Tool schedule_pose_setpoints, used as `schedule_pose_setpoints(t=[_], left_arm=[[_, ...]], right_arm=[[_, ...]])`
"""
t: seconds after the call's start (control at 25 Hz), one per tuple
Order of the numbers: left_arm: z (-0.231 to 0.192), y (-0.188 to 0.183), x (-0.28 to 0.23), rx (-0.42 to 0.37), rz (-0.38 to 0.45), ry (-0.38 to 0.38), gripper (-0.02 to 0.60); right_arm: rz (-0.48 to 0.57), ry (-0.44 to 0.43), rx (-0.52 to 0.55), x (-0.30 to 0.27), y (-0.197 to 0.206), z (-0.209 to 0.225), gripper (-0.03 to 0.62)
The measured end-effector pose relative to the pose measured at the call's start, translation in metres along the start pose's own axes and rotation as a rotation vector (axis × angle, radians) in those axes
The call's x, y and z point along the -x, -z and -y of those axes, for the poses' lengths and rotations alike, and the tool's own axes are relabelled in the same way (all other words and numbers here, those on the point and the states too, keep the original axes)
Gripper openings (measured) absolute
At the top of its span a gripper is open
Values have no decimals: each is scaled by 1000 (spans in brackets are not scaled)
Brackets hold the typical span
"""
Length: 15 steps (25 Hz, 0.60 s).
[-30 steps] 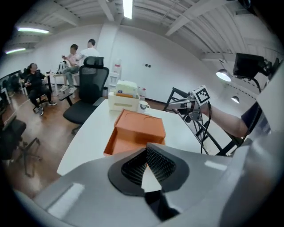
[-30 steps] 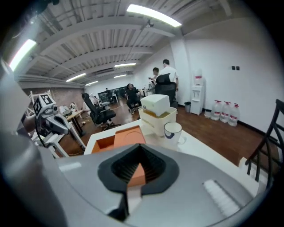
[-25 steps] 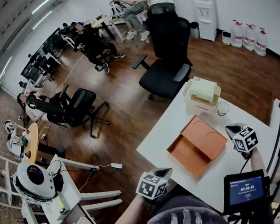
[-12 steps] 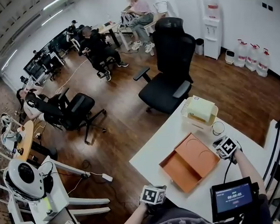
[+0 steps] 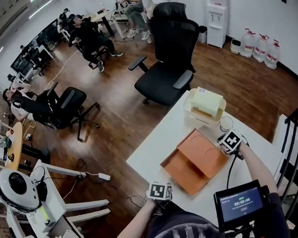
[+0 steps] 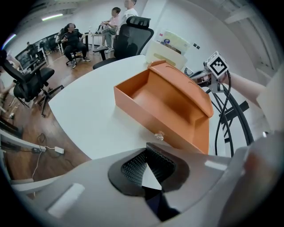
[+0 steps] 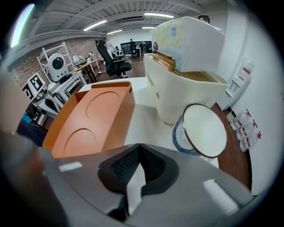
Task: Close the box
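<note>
Box [image 5: 194,161] open and empty on table [image 5: 152,154]

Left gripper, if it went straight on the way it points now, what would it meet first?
Probably the near wall of the open orange box, straight ahead of the left gripper across a strip of white table. Height is unclear, so it could graze the table first.
</note>
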<state>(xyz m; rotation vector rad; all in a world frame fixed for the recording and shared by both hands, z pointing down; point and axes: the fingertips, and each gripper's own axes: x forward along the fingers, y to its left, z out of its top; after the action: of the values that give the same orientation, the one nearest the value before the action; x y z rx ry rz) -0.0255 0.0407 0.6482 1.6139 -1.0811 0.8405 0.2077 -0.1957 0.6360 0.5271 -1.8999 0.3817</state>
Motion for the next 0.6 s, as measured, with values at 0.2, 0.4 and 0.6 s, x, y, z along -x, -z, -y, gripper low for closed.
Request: schedule_pose_setpoints(t=[0.2, 0.4, 0.6], left_arm=[[-5, -13, -10, -14, -25, -7, 15], [-11, -18, -17, -23, -44, -2, 15], [-9, -20, -28, -37, -79, 10, 15]], right_arm=[[-44, -4, 34, -18, -10, 7, 5], [-62, -15, 30, -30, -18, 6, 5], [-76, -21, 32, -42, -14, 9, 5]])
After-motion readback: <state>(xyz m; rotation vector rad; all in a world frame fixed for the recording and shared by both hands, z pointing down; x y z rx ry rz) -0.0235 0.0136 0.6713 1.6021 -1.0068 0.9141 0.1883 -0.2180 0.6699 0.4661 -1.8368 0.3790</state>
